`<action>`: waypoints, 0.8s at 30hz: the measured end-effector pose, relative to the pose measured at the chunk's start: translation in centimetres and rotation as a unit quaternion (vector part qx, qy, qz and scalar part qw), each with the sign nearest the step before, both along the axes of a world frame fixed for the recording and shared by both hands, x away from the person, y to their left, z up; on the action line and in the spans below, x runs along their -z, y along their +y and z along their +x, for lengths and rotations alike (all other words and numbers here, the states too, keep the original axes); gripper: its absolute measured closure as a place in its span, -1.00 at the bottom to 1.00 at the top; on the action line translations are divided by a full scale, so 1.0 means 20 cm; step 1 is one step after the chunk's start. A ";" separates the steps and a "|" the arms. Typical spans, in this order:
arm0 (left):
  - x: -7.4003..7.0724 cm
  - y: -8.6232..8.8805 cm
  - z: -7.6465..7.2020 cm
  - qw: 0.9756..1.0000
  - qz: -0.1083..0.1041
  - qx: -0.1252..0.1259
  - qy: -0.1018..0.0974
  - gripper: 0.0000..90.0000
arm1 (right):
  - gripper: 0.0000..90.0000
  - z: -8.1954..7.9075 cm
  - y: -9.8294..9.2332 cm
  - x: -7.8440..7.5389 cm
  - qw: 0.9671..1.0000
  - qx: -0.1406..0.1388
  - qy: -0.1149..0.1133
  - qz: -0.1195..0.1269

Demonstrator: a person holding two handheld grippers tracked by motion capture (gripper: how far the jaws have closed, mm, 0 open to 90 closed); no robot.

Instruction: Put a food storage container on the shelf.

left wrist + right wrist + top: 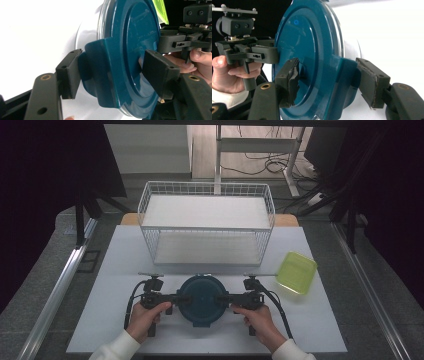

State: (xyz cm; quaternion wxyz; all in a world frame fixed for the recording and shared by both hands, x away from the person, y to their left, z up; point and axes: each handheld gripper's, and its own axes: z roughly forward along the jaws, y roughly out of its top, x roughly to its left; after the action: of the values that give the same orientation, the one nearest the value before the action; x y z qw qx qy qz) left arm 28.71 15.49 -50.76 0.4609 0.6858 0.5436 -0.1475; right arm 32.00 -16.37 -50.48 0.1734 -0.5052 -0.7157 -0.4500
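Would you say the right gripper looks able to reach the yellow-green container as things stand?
Probably yes, once freed: the right gripper is clamped on the blue lid's side tab, but the yellow-green container lies on bare table just beyond it, nothing between them.

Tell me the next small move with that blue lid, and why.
Probably squeeze both claws shut on the side tabs. The left claw and right claw flank the lid, each with its pads astride a tab, seemingly touching it; a firm grip should come before any lift.
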 end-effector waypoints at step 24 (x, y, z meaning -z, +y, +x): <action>-0.06 -0.01 -0.04 1.000 0.016 -0.005 -0.007 -0.13 | -0.13 -0.03 0.00 -0.03 1.000 0.007 -0.012 0.000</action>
State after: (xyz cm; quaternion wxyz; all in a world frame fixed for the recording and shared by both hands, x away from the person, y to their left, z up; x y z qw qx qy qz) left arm 28.00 15.25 -49.63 0.4542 0.6912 0.5464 -0.1315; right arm 31.34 -16.44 -49.92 0.1611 -0.5046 -0.7144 -0.4571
